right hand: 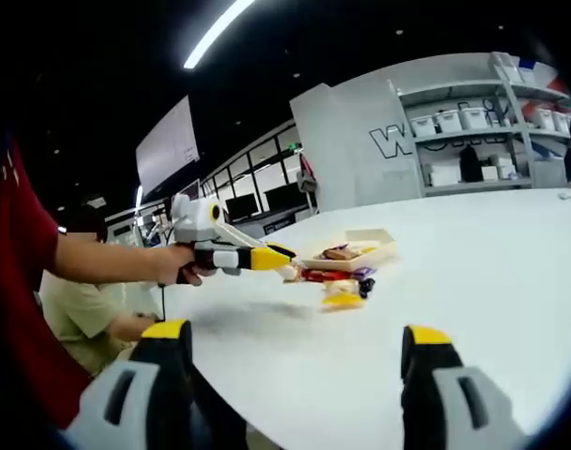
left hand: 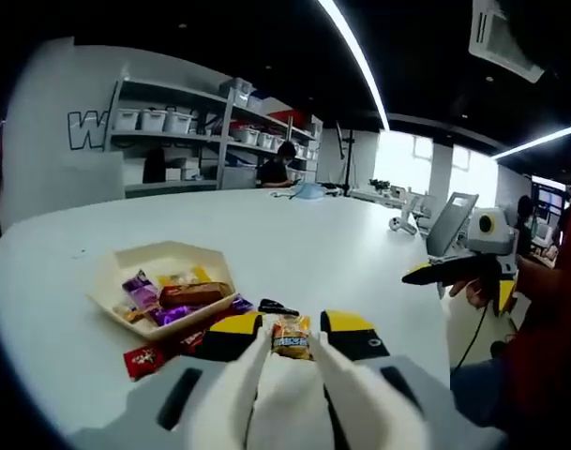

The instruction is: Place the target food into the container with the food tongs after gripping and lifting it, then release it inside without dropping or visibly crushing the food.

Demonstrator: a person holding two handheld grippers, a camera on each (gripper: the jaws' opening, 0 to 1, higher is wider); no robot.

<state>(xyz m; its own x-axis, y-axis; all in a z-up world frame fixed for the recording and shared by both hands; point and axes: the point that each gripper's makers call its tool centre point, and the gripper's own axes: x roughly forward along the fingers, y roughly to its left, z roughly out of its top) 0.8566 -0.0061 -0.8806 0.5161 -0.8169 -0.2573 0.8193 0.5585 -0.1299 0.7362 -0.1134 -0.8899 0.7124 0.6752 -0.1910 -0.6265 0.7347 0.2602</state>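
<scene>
two tools are up over the white desk point(left hand: 360, 244). the left tool point(left hand: 293, 336) pinches a small yellow-orange snack packet point(left hand: 292, 337) between its tips, held above the desk just short of the tray point(left hand: 112, 272), which lies ahead and to its left in the left gripper view, already holding wrapped sweets, with a red packet point(left hand: 142, 358) loose beside it. the right tool point(right hand: 290, 361) hangs spread wide and empty, well apart. i judge a short carry leftward remains; open desk lies all round.
</scene>
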